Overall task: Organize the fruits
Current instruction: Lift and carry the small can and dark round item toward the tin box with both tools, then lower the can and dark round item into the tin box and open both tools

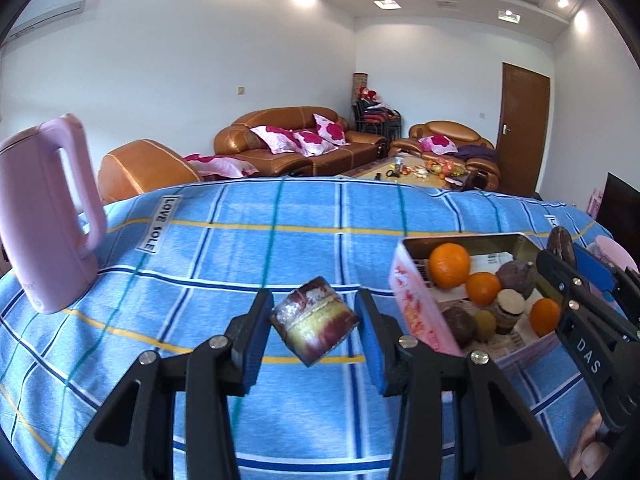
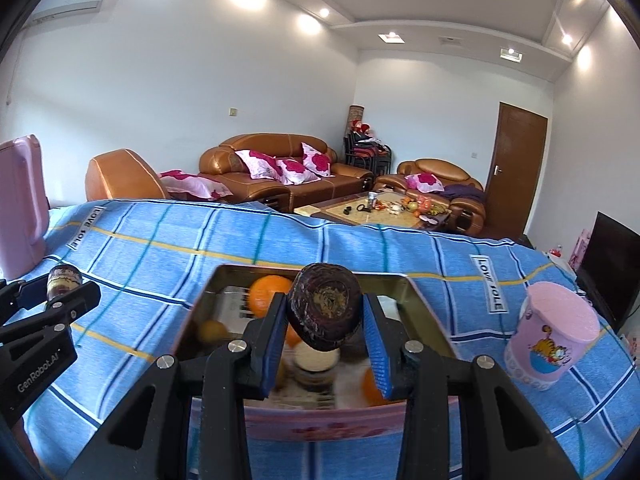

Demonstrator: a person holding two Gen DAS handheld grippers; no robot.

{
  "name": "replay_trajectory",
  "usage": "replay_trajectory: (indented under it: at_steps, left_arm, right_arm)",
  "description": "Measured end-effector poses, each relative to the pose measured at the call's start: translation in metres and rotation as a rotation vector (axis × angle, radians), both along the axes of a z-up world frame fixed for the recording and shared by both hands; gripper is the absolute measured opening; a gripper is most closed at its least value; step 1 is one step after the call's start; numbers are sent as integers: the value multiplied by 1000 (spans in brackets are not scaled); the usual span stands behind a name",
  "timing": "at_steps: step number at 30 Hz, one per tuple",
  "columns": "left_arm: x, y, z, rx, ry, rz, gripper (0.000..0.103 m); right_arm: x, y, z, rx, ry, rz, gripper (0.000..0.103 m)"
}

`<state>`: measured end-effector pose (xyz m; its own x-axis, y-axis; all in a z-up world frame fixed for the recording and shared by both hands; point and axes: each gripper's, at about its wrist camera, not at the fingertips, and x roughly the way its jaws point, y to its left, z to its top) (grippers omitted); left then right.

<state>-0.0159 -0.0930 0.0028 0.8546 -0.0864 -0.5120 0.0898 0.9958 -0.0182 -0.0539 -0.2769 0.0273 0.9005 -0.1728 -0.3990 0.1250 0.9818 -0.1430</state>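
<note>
My left gripper is shut on a small round maroon-and-cream jar, held tilted above the blue checked cloth, left of the pink tin box. In the box lie several oranges, dark purple fruits and a brown kiwi. My right gripper is shut on a dark purple wrinkled fruit, held over the open box. The right gripper also shows at the box's right side in the left wrist view. The left gripper with its jar shows at the far left of the right wrist view.
A pink kettle stands on the cloth at the left. A pink lidded cup with a cartoon cat stands right of the box. The table edge lies beyond, with brown sofas, a low table and a dark screen behind.
</note>
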Motion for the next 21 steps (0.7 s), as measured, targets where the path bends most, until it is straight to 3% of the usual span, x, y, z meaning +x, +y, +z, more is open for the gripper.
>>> replay_trajectory:
  at_steps: [21]
  left_arm:
    - [20,-75,0,-24,45,-126,44]
  right_arm:
    - [7,-74,3,-29,15,-95,39]
